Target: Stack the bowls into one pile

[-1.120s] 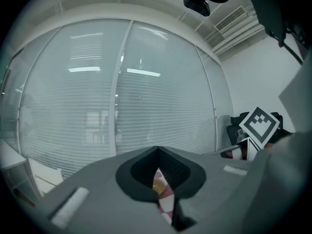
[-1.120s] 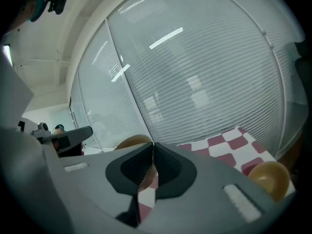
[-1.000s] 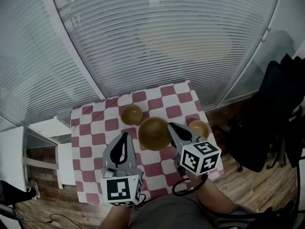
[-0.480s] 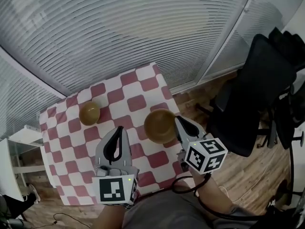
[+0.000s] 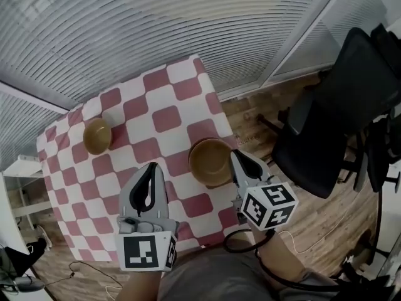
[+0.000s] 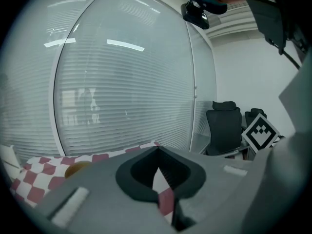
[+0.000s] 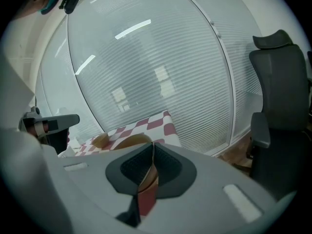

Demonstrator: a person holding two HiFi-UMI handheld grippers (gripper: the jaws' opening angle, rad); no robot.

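Hiding part of the checkered table point(image 5: 166, 118), the two tools crowd the head view. The large bowl point(image 5: 210, 163) at its right edge has its rim pinched by the right gripper point(image 5: 235, 158), plain only in the right gripper view; whether it rests on the table is unclear. The small bowl point(image 5: 97, 135) sits apart at left; the left gripper point(image 5: 152, 169) shows jaws pressed together, empty.

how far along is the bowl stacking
Nothing visibly stacked yet. In hand: the right gripper has its jaws shut on the rim of the large bowl. Left to do: the small bowl sits apart on the checked cloth; the left gripper is shut and empty.
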